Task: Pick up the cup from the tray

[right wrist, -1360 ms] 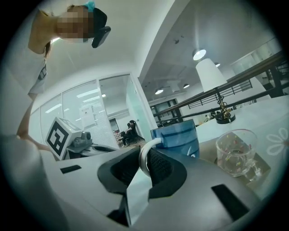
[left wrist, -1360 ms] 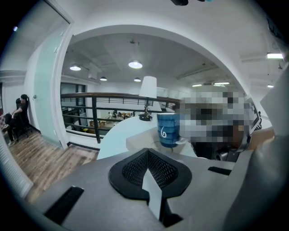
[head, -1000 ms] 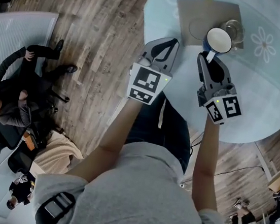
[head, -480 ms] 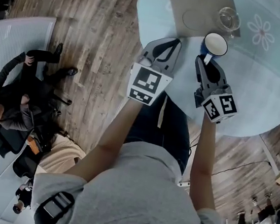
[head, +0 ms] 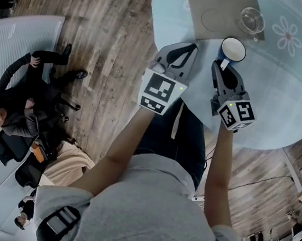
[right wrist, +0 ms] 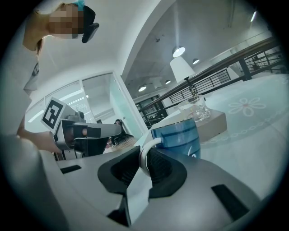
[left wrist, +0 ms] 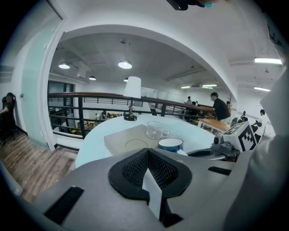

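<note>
Pinching the cup (head: 232, 49) by its handle, just near of the tray (head: 208, 17).
Clamps the right gripper (head: 221, 63) on the white handle; holds the cup upright, mouth up, handle pointing near; presses the left gripper (head: 189, 48) shut on nothing.

Tray (head: 220, 13) on table (head: 287, 91), glass (head: 251, 18) on tray's right part. Cup (head: 233, 48) just before tray's near edge, handle btwn right gripper (head: 221, 66) jaws. Left gripper (head: 189, 49) to its left.
</note>
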Available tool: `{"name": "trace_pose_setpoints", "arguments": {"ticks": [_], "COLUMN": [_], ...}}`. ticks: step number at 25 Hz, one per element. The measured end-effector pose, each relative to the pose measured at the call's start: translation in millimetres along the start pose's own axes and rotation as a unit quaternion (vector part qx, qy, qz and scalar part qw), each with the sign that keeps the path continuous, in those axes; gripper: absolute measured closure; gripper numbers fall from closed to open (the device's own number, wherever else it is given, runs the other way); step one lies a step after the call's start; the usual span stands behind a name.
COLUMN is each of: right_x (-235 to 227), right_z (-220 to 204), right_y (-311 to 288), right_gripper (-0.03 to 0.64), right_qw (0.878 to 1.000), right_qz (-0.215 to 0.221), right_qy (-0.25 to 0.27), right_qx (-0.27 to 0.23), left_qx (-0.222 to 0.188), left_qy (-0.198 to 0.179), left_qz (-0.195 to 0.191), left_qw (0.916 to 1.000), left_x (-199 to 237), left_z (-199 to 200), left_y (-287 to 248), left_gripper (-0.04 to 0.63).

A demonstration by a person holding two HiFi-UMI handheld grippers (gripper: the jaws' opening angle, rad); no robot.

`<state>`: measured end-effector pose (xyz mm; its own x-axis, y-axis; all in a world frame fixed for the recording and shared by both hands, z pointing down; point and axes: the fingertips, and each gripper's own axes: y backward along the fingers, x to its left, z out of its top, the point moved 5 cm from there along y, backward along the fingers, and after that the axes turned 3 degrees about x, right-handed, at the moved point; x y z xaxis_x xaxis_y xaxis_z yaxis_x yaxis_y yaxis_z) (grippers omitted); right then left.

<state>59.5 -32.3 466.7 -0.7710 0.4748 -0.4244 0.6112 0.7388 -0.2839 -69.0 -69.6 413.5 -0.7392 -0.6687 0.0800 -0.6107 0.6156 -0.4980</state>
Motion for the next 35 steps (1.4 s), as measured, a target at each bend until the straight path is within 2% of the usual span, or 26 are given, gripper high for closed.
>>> {"name": "trace_pose_setpoints", "arguments": {"ticks": [14, 21, 26, 35], "right_x": [5.9, 10.3, 9.8, 11.0], "right_z": [-19.6, -37.2, -38.9, -42.1], "right_y": [6.8, 10.8, 9.8, 21.2], "right_gripper": [0.571, 0.571, 0.571, 0.545], "right_qw": [0.999, 0.995, 0.994, 0.988], "right_qz": [-0.019, -0.048, -0.059, -0.131], "right_qy": [0.045, 0.085, 0.090, 0.079], "right_qx": [0.011, 0.036, 0.036, 0.032], "left_qx": [0.004, 0.011, 0.014, 0.017], "left_qy": [-0.003, -0.005, -0.005, -0.003], "left_qz": [-0.003, -0.010, -0.014, -0.019], "left_qw": [1.0000, 0.9999, 0.9998, 0.9997], "left_x": [-6.0, -10.4, -13.2, -16.6], "left_z": [-5.0, -11.4, -12.9, -11.8], "left_y": [0.6, 0.8, -3.3, -4.0], "left_gripper": [0.589, 0.589, 0.589, 0.589]}}
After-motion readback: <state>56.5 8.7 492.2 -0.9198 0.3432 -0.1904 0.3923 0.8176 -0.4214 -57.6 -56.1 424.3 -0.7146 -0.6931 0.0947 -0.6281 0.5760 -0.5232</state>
